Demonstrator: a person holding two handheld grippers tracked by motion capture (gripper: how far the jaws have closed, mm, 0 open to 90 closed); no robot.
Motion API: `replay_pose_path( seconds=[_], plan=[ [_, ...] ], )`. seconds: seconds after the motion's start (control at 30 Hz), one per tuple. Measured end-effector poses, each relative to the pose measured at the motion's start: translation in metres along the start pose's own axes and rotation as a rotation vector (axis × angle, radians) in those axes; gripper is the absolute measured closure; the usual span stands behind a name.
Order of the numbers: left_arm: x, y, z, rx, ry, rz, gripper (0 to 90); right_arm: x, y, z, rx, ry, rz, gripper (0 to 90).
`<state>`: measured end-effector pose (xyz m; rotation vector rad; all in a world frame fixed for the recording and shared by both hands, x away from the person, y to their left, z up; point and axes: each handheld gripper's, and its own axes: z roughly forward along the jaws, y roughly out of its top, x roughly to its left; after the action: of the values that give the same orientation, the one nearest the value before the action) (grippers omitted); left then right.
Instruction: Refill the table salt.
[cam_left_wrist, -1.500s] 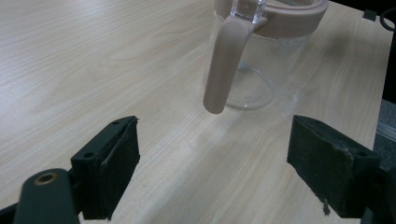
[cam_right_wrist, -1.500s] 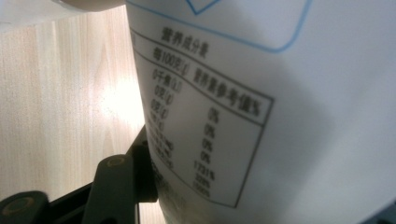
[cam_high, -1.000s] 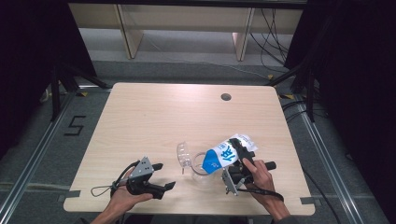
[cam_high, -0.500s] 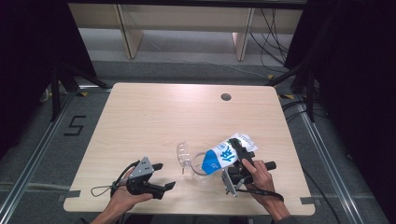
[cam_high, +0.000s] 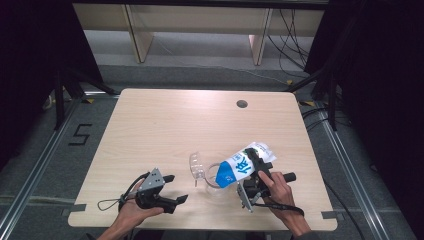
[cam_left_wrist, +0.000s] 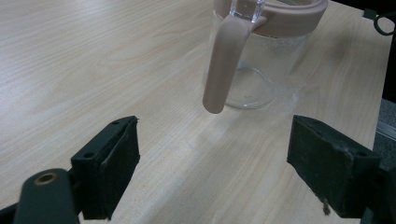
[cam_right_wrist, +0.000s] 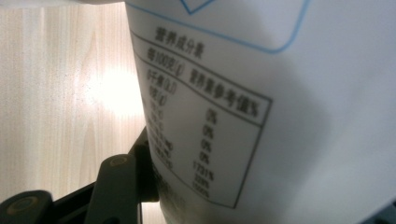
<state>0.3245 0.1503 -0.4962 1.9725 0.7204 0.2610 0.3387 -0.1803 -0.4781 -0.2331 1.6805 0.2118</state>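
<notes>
Pouch (cam_high: 241, 167), white with blue print, is pinched between the jaws of the right gripper (cam_high: 252, 175) and tipped with its low end over the mouth of the glass jug (cam_high: 212, 177), which stands near the front edge of the table (cam_high: 165, 120), just left of that gripper. To pour well, I judge the person should keep the low corner of the pouch inside the jug rim, tilt slowly, and not squeeze harder, because a soft pouch can fold and spill beside the jug. The left gripper (cam_high: 172, 192) rests well to the left of the jug with its jaws spread wide and nothing between them; in the left gripper view the jug handle (cam_left_wrist: 224, 60) points toward it, so it could steady the jug if it slides. From the right gripper view, the pouch covers almost everything and one jaw is cut off behind it. Whether the pouch is open, what comes out, and how much already lies in the jug is hard to make out. The hinged lid (cam_high: 196, 164) beyond the jug is only faintly visible.
</notes>
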Motion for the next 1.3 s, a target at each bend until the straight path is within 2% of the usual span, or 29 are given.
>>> replay_pose_path(
  seconds=[0.07,0.13,0.2,0.3,0.37,0.4,0.6,0.7,0.8,0.9,0.93,1.07,1.1,1.17,1.27,1.3],
  plan=[
    [-0.0002,0.0000,0.0001,0.001,0.000,-0.001,16.2,0.0033,-0.0007,0.0003,0.005,-0.004,0.047,47.1],
    [-0.0004,0.0000,0.0001,0.000,0.000,-0.001,16.2,0.0046,-0.0008,0.0002,0.012,-0.001,0.061,47.2],
    [-0.0004,-0.0001,0.0003,0.001,-0.001,-0.002,16.2,0.0046,-0.0006,-0.0003,0.018,-0.003,0.057,47.2],
    [0.0002,0.0000,0.0003,0.001,-0.003,0.003,16.2,0.0031,-0.0006,0.0010,-0.007,-0.017,0.039,47.3],
    [0.0002,0.0000,0.0003,0.001,-0.003,0.003,16.2,0.0037,-0.0006,0.0006,0.006,-0.009,0.044,47.3],
    [-0.0003,-0.0001,0.0002,0.001,-0.001,-0.002,16.2,0.0055,-0.0009,0.0004,0.016,-0.001,0.066,47.3],
    [0.0002,0.0000,0.0003,0.001,-0.004,0.003,16.2,0.0050,-0.0013,0.0011,0.005,-0.008,0.054,47.3],
    [-0.0003,-0.0001,0.0003,0.001,-0.001,-0.002,16.2,0.0046,-0.0007,-0.0007,0.029,-0.009,0.043,47.3],
    [-0.0002,0.0000,0.0003,0.002,-0.001,-0.001,16.2,0.0047,-0.0003,-0.0008,0.030,-0.011,0.042,47.5],
    [-0.0004,-0.0001,0.0003,0.002,0.000,-0.002,16.2,0.0042,-0.0005,0.0000,0.016,-0.017,0.033,47.5],
    [-0.0001,0.0000,0.0004,0.002,-0.003,0.003,16.2,0.0053,-0.0004,-0.0012,0.034,-0.011,0.049,47.5],
    [0.0000,0.0000,0.0004,0.001,-0.003,0.003,16.2,0.0055,-0.0008,0.0001,0.017,-0.012,0.049,47.5],
    [0.0000,0.0000,0.0004,0.002,-0.003,0.003,16.2,0.0044,-0.0008,0.0012,0.000,-0.020,0.031,47.5],
    [-0.0001,0.0000,0.0004,0.002,-0.003,0.003,16.2,0.0033,-0.0002,0.0000,0.009,-0.031,0.014,47.5],
    [-0.0004,-0.0002,0.0006,-0.002,-0.002,-0.002,16.2,0.0049,0.0000,-0.0009,0.025,-0.015,0.028,47.5],
    [-0.0004,-0.0001,0.0003,0.002,0.000,-0.001,16.2,0.0036,0.0002,-0.0009,0.022,-0.019,0.008,47.5]
  ],
)
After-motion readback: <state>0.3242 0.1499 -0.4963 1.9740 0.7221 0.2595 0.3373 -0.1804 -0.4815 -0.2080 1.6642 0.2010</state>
